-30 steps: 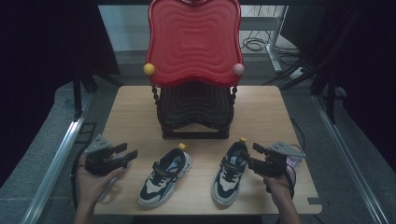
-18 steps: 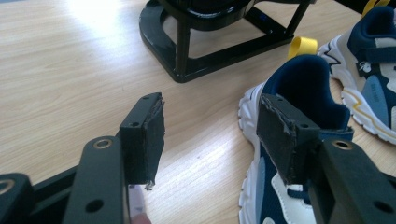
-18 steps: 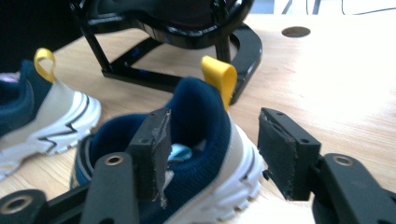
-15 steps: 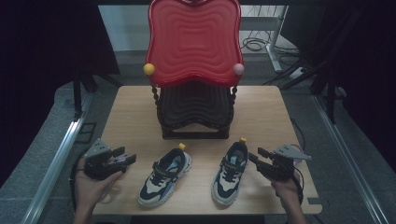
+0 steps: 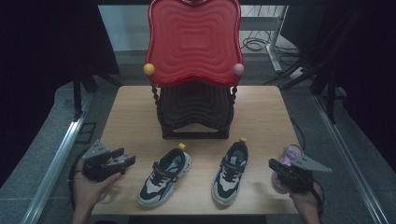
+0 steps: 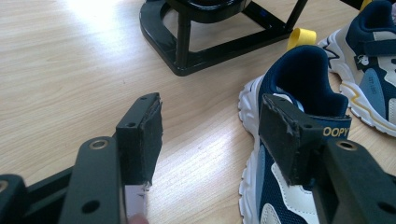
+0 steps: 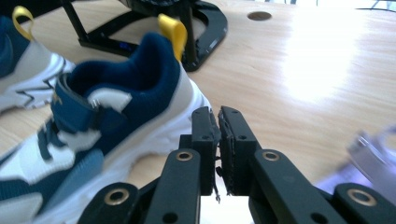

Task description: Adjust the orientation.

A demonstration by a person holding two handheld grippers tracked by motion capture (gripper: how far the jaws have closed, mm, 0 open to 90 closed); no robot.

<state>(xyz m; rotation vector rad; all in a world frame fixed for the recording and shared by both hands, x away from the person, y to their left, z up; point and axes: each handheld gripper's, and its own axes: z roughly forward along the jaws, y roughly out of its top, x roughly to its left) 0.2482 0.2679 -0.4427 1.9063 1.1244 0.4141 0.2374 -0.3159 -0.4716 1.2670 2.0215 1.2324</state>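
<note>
So the big change here: a second ago the right tool [image 5: 276,166] sat up against the right sneaker [image 5: 229,171] with its jaws wide, and now it has pulled off to the right edge of the worktop [image 5: 130,116]. Its jaws have just been closing, and in the right gripper view they're pinched together with nothing between them, the sneaker's heel just past the tips.

The left tool [image 5: 125,159] barely shifted. Its jaws have opened a bit more and stand wide, with bare wood between them. In the left gripper view the left sneaker [image 6: 299,154] lies right beside one pad, though I can't tell whether it actually touches.

Both sneakers are side by side near the front of the worktop, toes toward the person, yellow heel loops pointing at the black rack [image 5: 195,114] with the red wavy tray [image 5: 194,39] on top. Neither has moved from where it was in the earlier shots.

My read: the right side just let go or backed off after a nudge, so nothing is being carried at this point. The left one looks more ready to grab, being wide open next to its shoe. There's also something purple and see-through [image 5: 292,154] by the right hand; can't tell what it is.
</note>
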